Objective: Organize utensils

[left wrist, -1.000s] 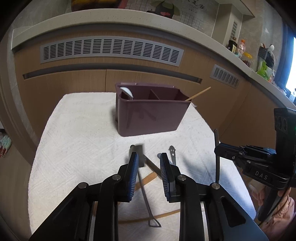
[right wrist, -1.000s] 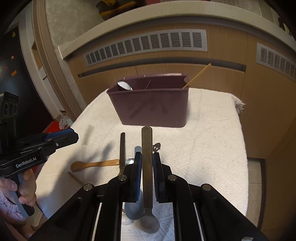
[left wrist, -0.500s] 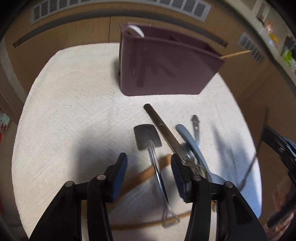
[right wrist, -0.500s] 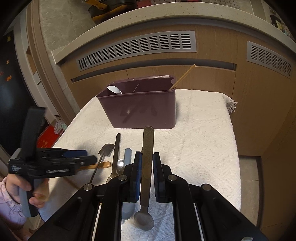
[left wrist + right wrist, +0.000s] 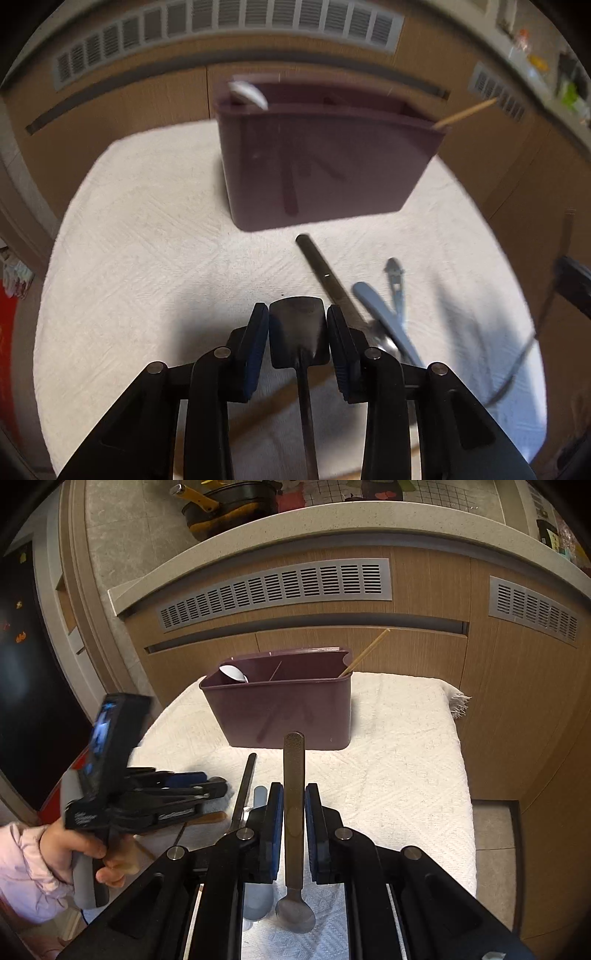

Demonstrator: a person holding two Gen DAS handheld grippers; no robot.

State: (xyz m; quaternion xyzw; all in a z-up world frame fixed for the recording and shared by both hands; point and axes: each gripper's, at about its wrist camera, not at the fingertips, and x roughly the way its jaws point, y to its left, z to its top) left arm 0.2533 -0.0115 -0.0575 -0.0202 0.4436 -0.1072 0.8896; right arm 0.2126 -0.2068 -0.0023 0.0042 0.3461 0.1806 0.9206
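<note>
Utensils scattered on white cloth-covered surface (image 5: 399, 760) before maroon divided caddy (image 5: 280, 709). Left tongs (image 5: 297, 332) low over cloth, pads flanking flat head of small dark spatula (image 5: 298, 328); contact uncertain, grip cannot be told. Right tongs (image 5: 294, 823) pressed together on handle of metal spoon (image 5: 294, 797), bowl toward camera, handle pointing at caddy. Black-handled utensil (image 5: 325, 273), grey-blue handle (image 5: 380, 314) and small metal tool (image 5: 396, 280) lying beside spatula. White spoon (image 5: 233, 672) in caddy's left compartment, wooden chopstick (image 5: 365, 651) leaning from right end.
</note>
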